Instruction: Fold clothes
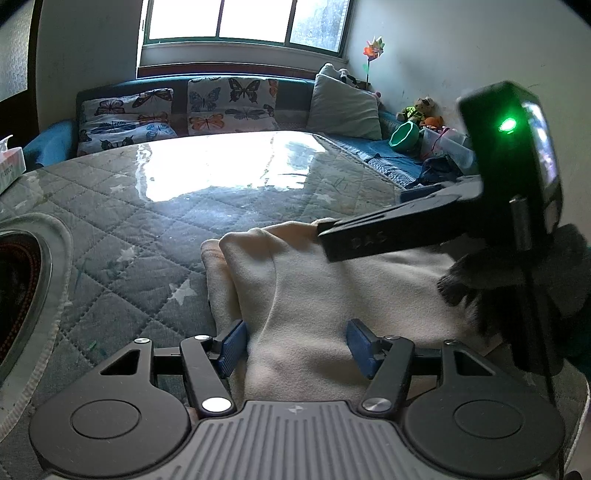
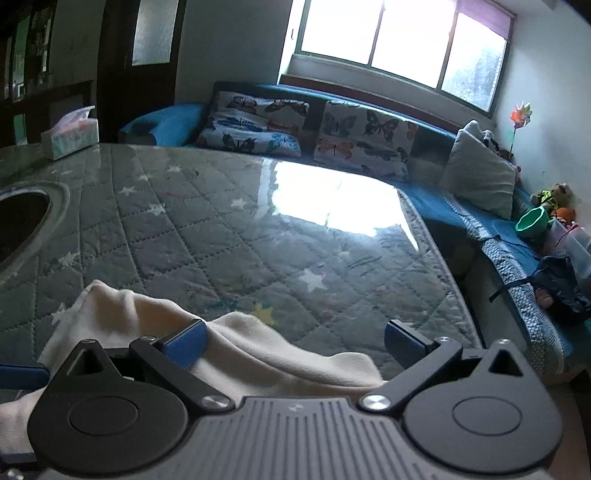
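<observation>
the left wrist camera is sitting just behind its own gripper (image 1: 295,347), looking forward and downward, very near the cream cloth (image 1: 314,295) on the quilted table cover (image 1: 147,229); the right wrist camera is sitting behind the right gripper (image 2: 295,343), facing the same way from a position further right; both views are sharing the cloth, the table cover, the butterfly cushions (image 2: 365,140) and the window (image 1: 243,18); the left view is also catching the right gripper from the side.
</observation>
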A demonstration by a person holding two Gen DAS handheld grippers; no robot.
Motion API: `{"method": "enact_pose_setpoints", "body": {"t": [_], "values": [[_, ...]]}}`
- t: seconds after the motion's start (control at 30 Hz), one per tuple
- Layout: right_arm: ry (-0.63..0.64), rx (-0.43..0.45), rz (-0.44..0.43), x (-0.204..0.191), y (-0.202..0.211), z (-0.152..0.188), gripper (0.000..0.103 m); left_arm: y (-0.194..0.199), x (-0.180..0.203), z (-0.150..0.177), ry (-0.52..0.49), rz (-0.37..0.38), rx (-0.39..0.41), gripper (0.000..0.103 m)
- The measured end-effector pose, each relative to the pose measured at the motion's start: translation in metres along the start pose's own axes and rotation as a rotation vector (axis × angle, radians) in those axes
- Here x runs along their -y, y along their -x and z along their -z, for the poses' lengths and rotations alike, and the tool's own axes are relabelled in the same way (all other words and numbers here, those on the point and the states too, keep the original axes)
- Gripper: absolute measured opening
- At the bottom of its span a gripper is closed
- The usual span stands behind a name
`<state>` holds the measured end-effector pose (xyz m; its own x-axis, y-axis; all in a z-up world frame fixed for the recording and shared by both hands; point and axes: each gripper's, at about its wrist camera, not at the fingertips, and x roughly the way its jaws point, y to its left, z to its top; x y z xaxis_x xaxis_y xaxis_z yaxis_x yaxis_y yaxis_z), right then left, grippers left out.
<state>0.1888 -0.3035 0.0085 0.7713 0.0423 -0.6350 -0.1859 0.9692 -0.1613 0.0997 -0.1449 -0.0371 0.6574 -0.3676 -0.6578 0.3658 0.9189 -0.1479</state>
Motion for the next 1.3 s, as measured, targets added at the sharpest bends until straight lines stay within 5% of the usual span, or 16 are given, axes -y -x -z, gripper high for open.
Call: {"method": "enact_pose_setpoints", "body": {"t": [0.67, 1.3], "values": [[-0.113, 0.05, -0.03, 0.013, 0.09, 0.05, 0.103, 0.023, 0.005, 0.005, -0.027, -0.021, 0.025, 0.075], [-0.157, 0.056, -0.04, -0.014, 0.136, 0.087, 0.103, 0.065, 0.003, 0.033, -0.039, -0.036, 0.059, 0.103]]}}
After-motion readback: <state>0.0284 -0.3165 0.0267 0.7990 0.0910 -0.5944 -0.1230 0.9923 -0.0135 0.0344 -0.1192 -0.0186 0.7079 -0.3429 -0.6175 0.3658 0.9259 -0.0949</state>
